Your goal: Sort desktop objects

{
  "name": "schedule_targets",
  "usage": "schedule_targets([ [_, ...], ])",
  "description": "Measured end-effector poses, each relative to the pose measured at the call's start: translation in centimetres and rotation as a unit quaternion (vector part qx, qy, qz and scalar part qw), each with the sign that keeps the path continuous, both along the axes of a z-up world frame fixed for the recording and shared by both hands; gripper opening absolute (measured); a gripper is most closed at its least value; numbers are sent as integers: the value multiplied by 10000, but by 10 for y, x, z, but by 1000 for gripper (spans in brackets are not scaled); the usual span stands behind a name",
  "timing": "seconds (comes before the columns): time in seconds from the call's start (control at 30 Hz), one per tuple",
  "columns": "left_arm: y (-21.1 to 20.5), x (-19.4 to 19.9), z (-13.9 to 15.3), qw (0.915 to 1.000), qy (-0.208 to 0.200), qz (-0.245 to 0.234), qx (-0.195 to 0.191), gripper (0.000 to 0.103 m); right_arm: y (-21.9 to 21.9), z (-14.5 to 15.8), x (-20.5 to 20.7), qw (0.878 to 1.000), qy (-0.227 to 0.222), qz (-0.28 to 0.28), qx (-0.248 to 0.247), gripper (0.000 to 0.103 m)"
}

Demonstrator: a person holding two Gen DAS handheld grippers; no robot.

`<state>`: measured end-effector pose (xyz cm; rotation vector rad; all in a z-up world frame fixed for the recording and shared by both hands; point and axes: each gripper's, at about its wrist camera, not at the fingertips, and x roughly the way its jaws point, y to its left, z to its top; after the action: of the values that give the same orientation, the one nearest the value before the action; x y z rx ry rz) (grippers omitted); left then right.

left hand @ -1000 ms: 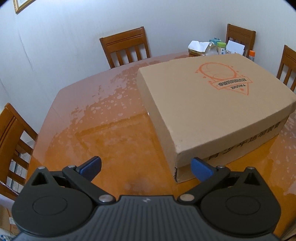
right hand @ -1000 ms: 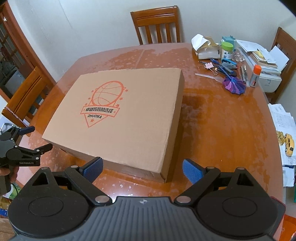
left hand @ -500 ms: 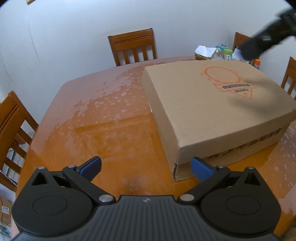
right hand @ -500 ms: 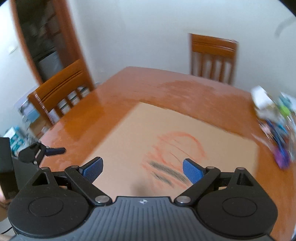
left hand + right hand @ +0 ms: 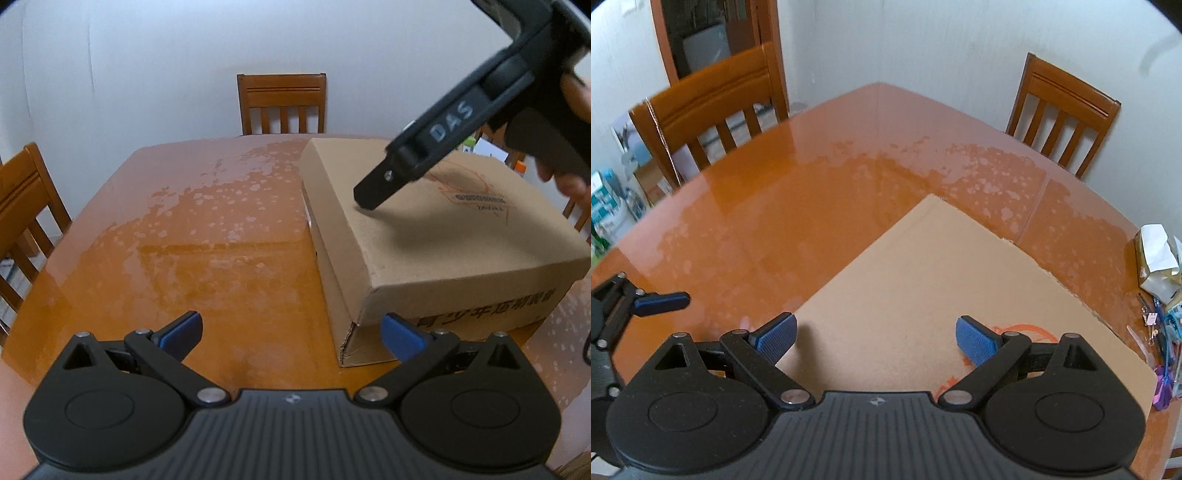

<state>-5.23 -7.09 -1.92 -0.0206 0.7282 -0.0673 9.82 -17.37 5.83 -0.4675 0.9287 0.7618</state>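
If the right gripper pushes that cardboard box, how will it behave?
The cardboard box likely slides rather than tips: it is wide, low, on a glossy table. Its lid probably flexes under the right gripper.

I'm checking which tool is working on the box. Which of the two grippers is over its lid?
The right gripper, open above the cardboard box top. The left gripper, also open, is over the bare table beside the box's near corner.

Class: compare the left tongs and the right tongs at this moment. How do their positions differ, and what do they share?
The left tongs sit low over the table beside the cardboard box; the right tongs are above the box lid. The left tongs frame the box's near corner, the right tongs the lid's top. Both are open and hold nothing.
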Motion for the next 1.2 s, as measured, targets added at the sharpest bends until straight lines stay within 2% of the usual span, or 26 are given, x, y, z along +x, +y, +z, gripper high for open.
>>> schedule_targets([
  [0.17, 9, 0, -2, 9994, 13, 60, -327, 103, 6, -3, 4, 9999, 42, -46, -113, 97],
  [0.3, 12, 0, -2, 9991, 1, 67, -407, 103, 5, -6, 6, 9998, 90, -134, -113, 100],
  [0.47, 15, -2, -1, 9988, -49, 68, -490, 103, 1, -6, 13, 9993, 270, -250, -16, 100],
  [0.57, 17, -6, 1, 9986, -69, 88, -508, 103, -11, 5, 15, 9981, 358, -432, 269, 100],
  [0.73, 22, -14, 6, 9988, -84, 165, -443, 103, -40, 33, 12, 9948, 298, -732, 640, 100],
  [0.87, 25, -19, 10, 9993, 29, 296, -210, 103, -71, 50, 6, 9910, 280, -997, 849, 100],
  [1.03, 21, -19, 17, 9990, 253, 352, 134, 103, -112, 57, -3, 9861, 266, -1337, 946, 100],
  [1.2, 6, -18, 36, 9989, 261, 288, 279, 103, -160, 57, -14, 9774, 278, -1765, 1128, 100],
])
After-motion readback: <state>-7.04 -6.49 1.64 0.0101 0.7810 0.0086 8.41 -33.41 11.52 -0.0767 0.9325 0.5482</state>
